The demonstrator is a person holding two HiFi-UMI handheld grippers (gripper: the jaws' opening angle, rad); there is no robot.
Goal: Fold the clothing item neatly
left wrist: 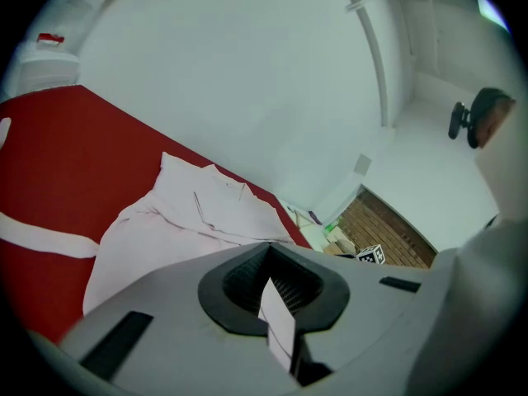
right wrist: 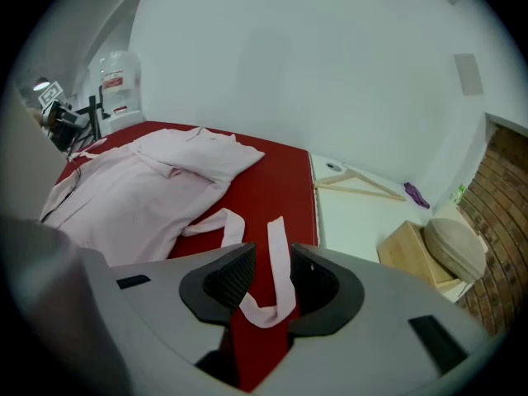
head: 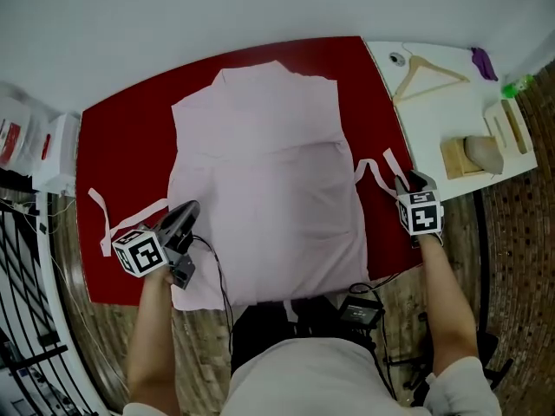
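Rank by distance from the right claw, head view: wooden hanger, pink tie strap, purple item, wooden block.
1. pink tie strap: lying loose between the jaws of the right claw.
2. wooden block: just up and to its right.
3. wooden hanger: farther up.
4. purple item: far upper right.

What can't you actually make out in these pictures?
Head view: garment's near hem, hidden by the person's body.
Head view: green item, cut off by the right edge.
Head view: rounded beige object, too small to identify.
Left gripper view: strap's end, hidden inside the shut left tongs.
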